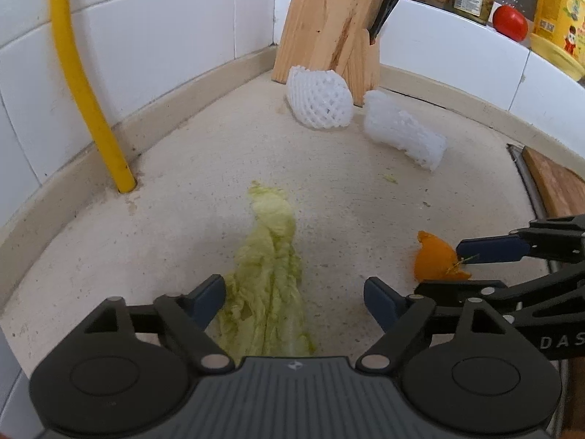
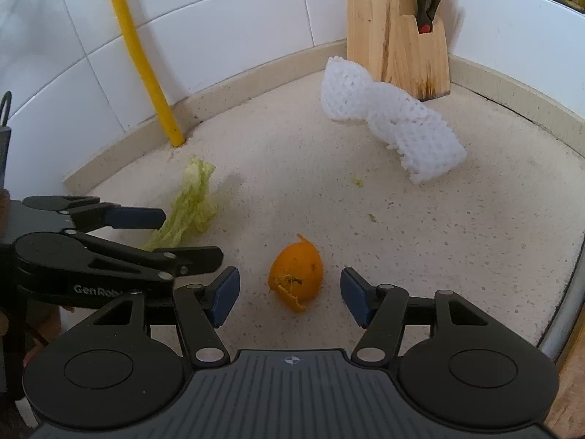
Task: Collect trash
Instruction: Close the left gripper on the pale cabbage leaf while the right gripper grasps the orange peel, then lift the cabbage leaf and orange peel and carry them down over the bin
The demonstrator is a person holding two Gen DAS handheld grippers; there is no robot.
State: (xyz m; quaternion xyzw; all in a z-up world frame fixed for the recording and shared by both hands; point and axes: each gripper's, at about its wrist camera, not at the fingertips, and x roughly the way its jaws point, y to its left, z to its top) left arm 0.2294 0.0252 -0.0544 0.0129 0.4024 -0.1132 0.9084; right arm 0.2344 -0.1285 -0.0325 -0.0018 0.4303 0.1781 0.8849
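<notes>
Both grippers straddle their scraps to pinch them off the counter. The left gripper stands wide, empty, around the cabbage leaf, well before the knife block. The right gripper gapes, unclamped, about the orange peel, also well before it.

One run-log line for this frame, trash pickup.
phase: pre-grasp | left gripper: jaws open astride cabbage leaf | right gripper: jaws open astride orange peel | foam nets: untouched on counter

The left gripper stands open astride a cabbage leaf on the counter.
</notes>
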